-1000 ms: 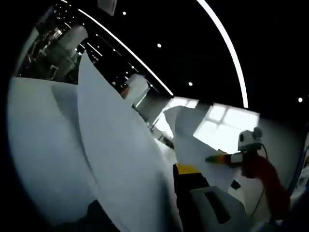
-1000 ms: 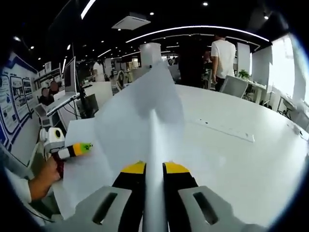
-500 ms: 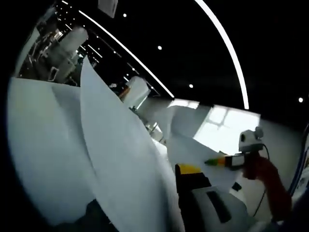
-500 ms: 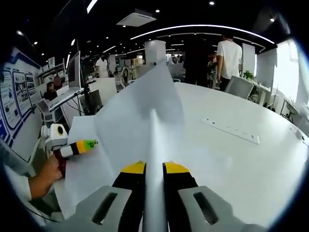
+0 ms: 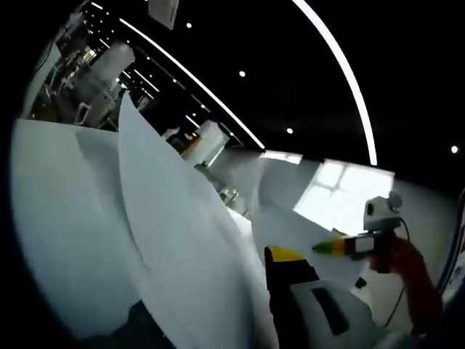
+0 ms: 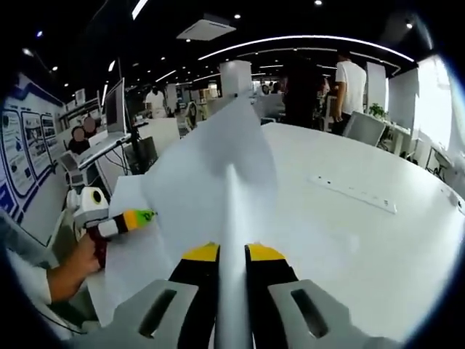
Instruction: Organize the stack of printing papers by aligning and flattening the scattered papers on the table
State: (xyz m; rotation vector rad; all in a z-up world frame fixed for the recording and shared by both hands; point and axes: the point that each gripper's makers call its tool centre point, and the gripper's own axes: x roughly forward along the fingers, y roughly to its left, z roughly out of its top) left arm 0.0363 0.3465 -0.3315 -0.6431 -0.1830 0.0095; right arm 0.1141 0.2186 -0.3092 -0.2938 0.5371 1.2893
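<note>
White printing papers (image 6: pixel 218 182) raised off the desk (image 6: pixel 378 240), clamped edge-on.

In the right gripper view the sheets stand on edge between the right tongs (image 6: pixel 232 254), fanning wide to the left and rising to a peak, with their low corner near the left tongs (image 6: pixel 142 217). In the left gripper view the papers (image 5: pixel 174 240) sweep up as broad curved sheets beside the yellow-tipped jaw, probably pinched there too, though the grip is hidden.
</note>
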